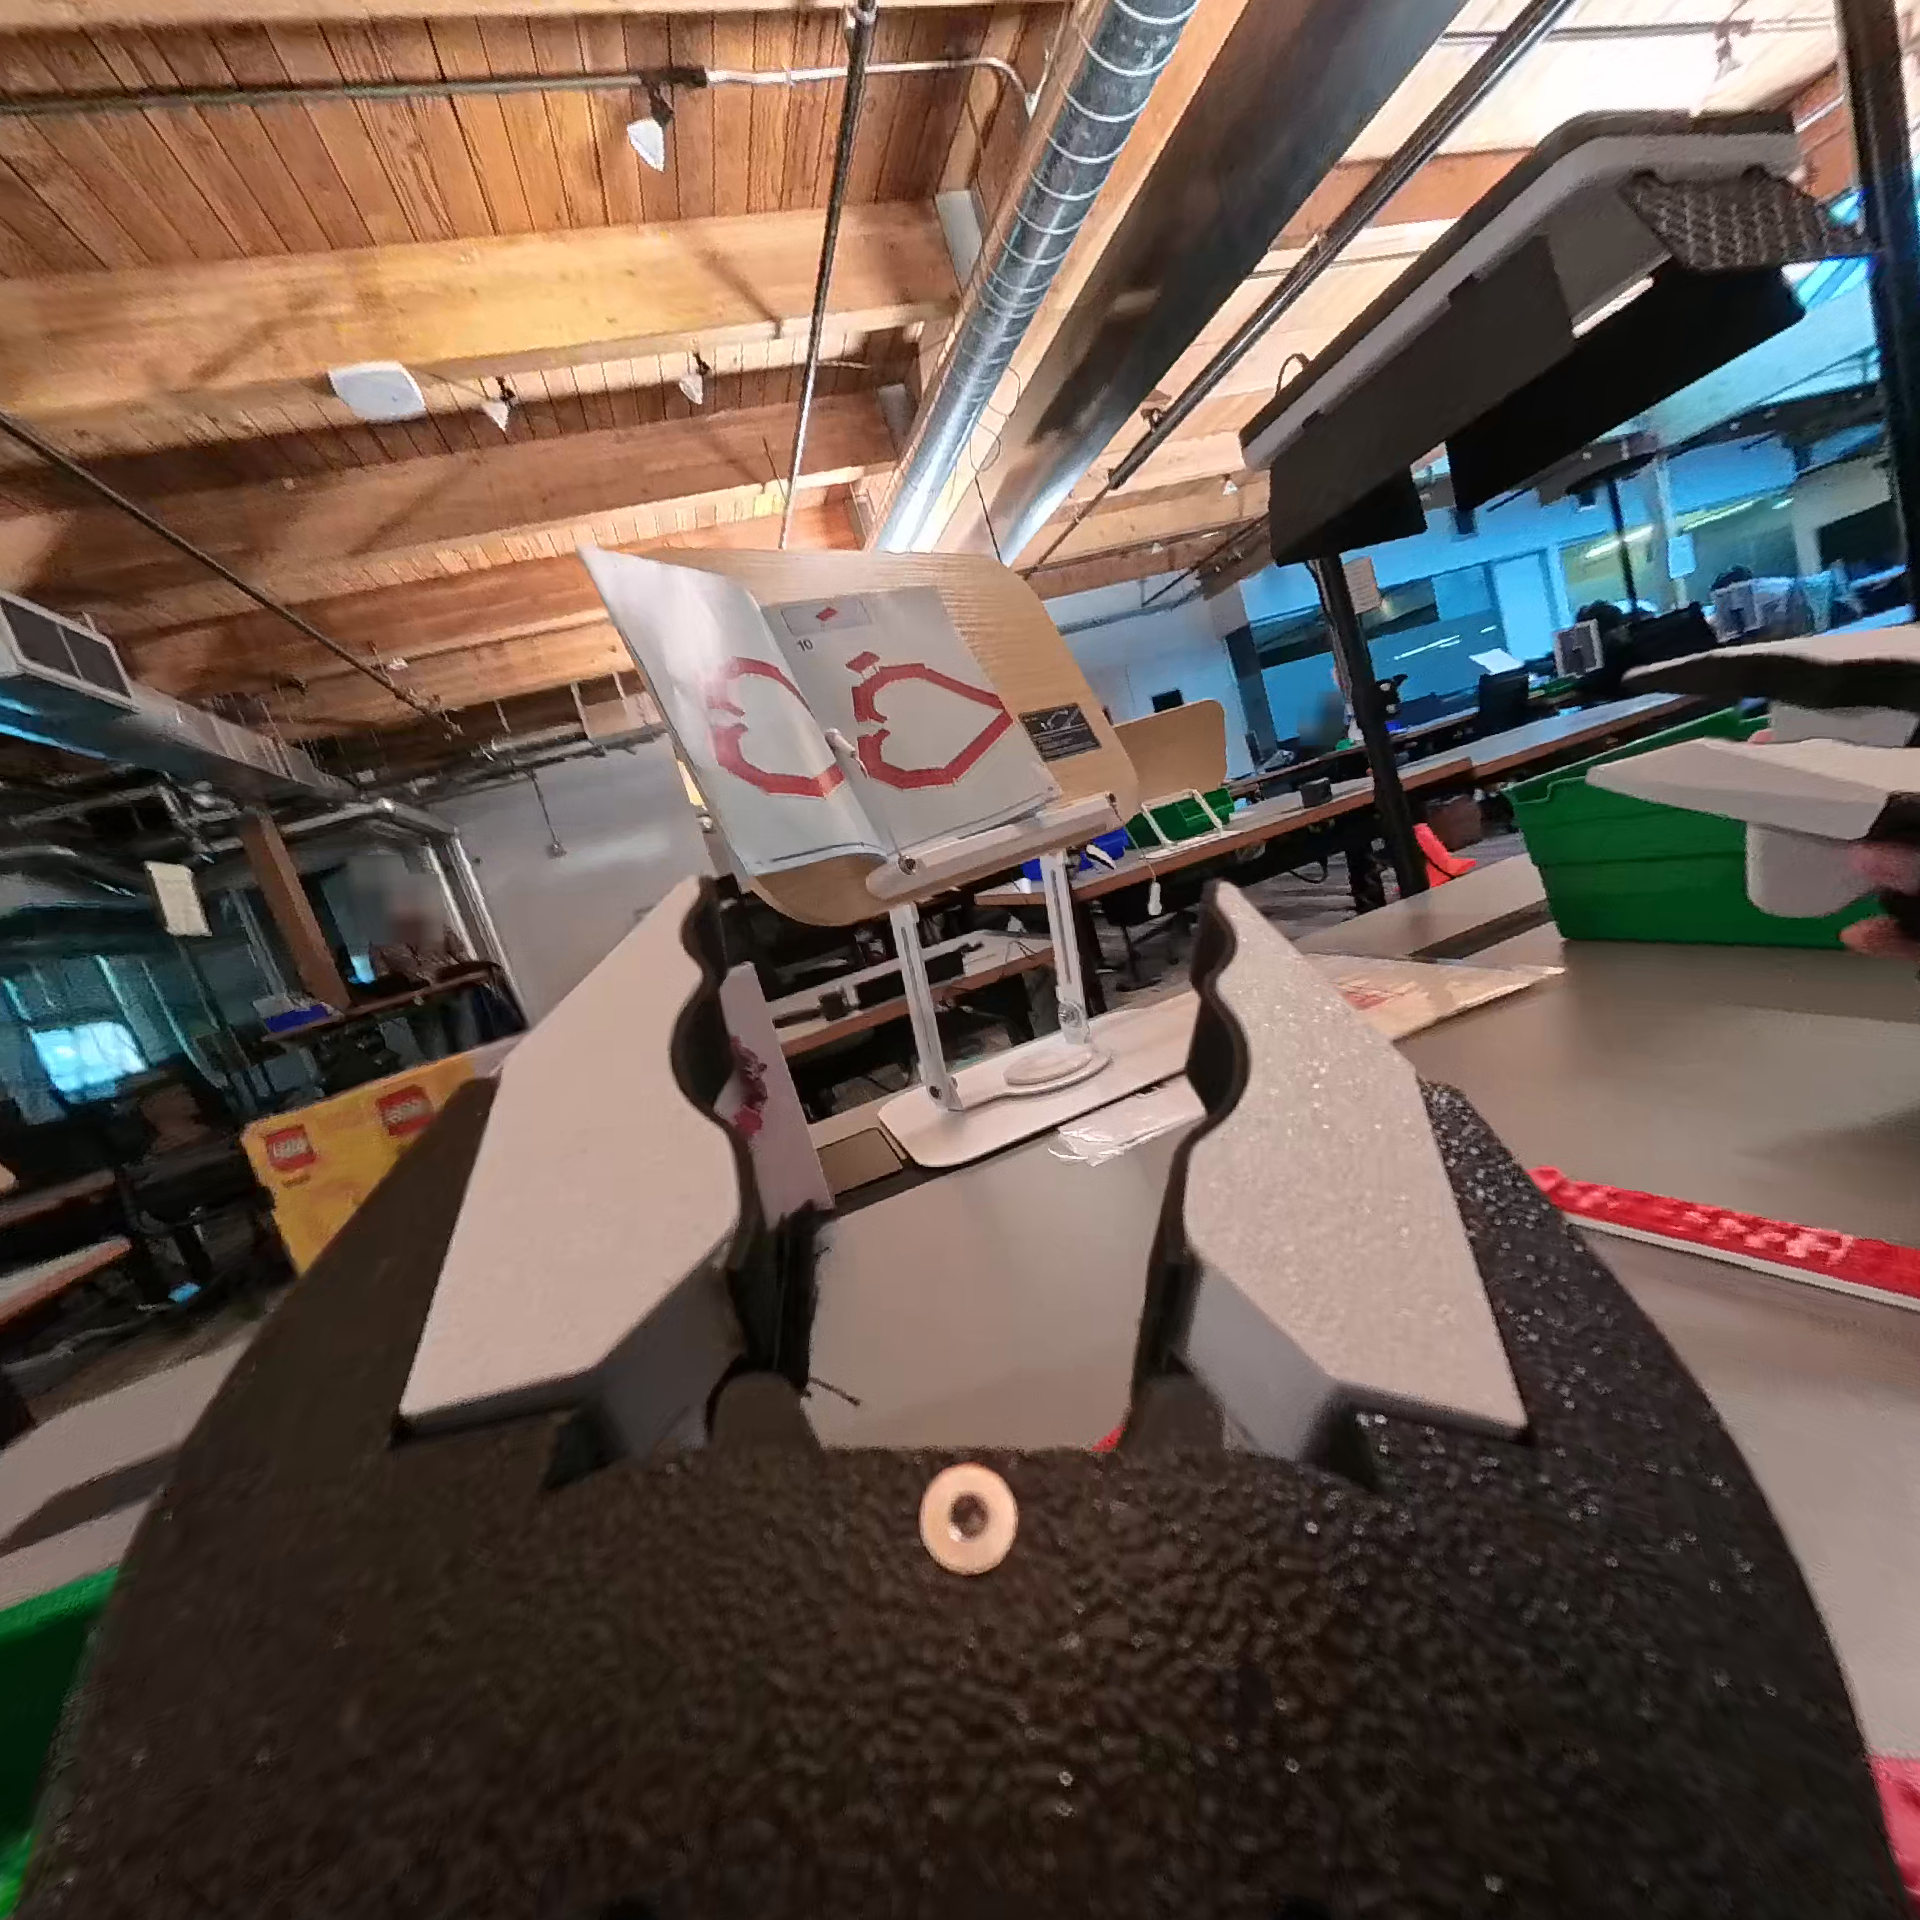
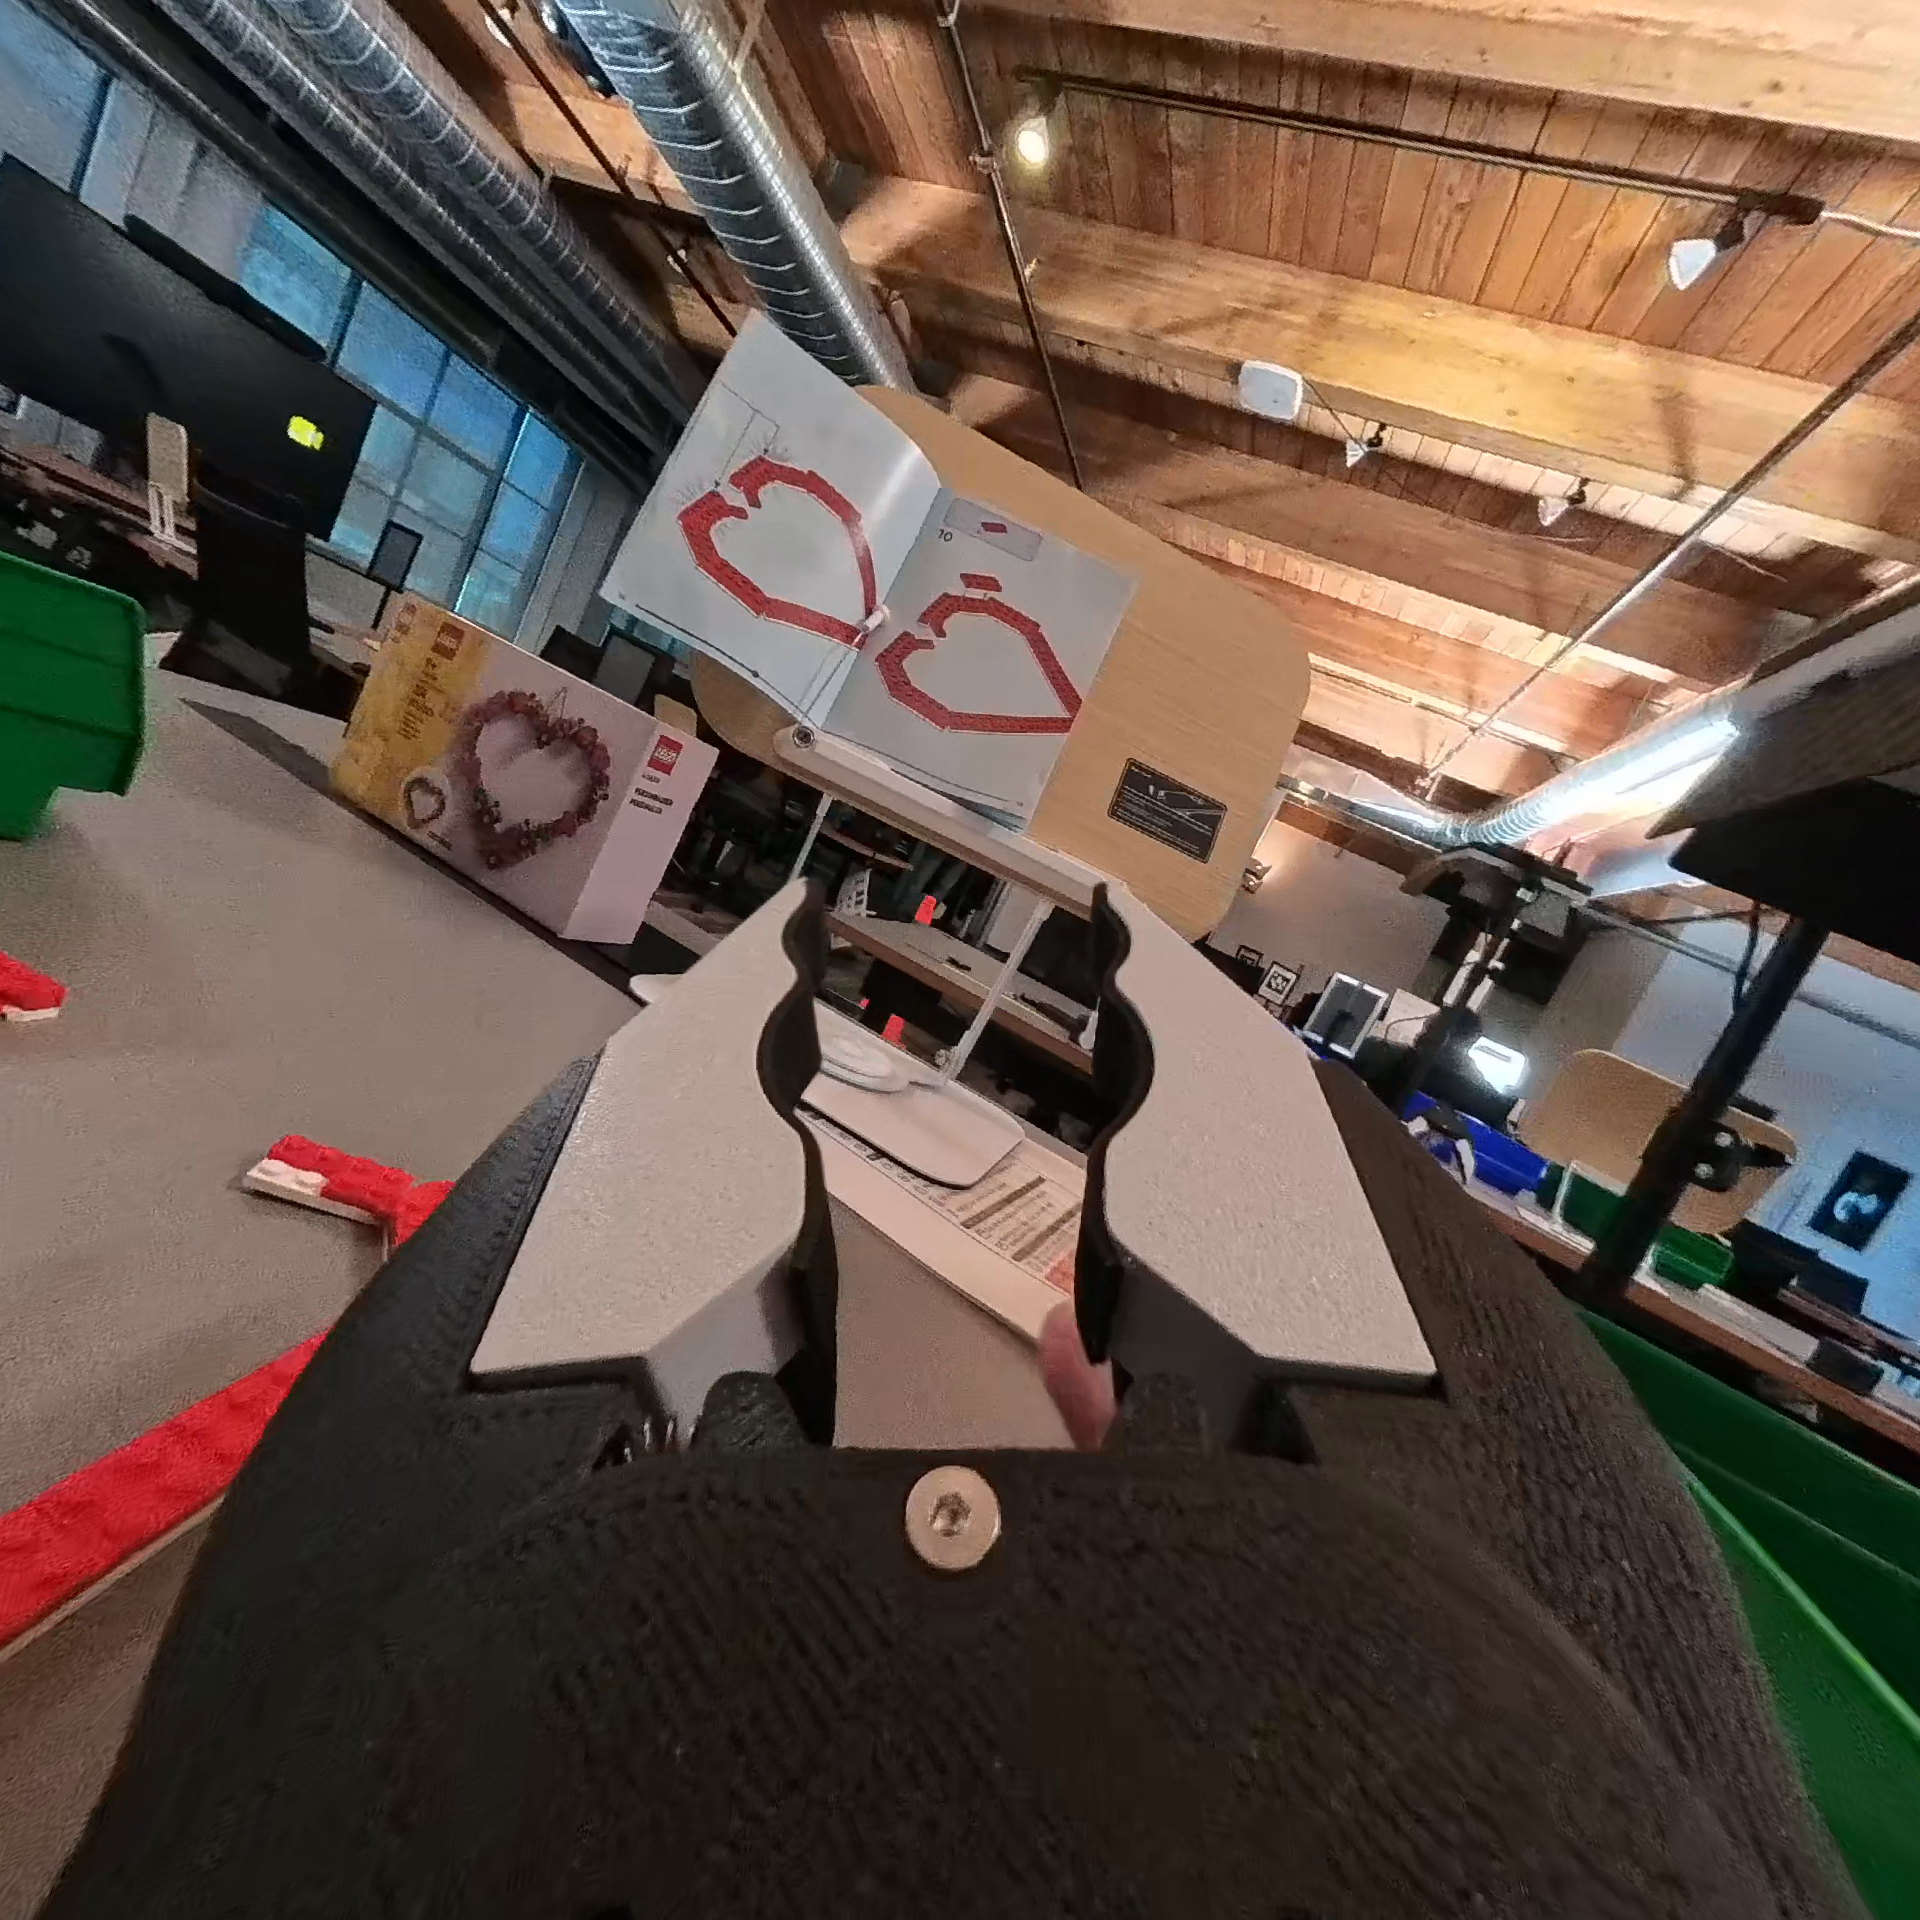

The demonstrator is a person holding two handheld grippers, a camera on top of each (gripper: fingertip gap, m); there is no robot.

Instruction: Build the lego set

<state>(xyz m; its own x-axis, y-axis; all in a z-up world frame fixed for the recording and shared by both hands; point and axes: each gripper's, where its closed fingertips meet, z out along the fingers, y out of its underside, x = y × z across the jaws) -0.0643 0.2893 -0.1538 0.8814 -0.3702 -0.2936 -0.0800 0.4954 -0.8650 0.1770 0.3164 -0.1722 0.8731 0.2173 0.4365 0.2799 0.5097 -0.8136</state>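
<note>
An open instruction booklet (image 1: pixel 831 727) with red heart drawings stands on a wooden book stand; it also shows in the right wrist view (image 2: pixel 883 592). My left gripper (image 1: pixel 961 935) is open and empty, raised above the grey table. My right gripper (image 2: pixel 956 925) is open, low over the table. A small pink piece (image 2: pixel 1081 1371) shows by the base of its right finger; I cannot tell if it touches. Red Lego strips lie on the table (image 1: pixel 1745 1236) (image 2: pixel 135 1475), and a red and white piece (image 2: pixel 343 1174) lies to the left. The right gripper (image 1: pixel 1766 790) shows at the right edge of the left wrist view.
The Lego box (image 2: pixel 520 769) stands at the back left, also seen in the left wrist view (image 1: pixel 353 1143). Green bins sit at the left (image 2: pixel 62 686) and right (image 2: pixel 1818 1558) (image 1: pixel 1662 862). A printed sheet (image 2: pixel 987 1216) lies under the stand's base. A black pole (image 1: pixel 1371 727) rises behind.
</note>
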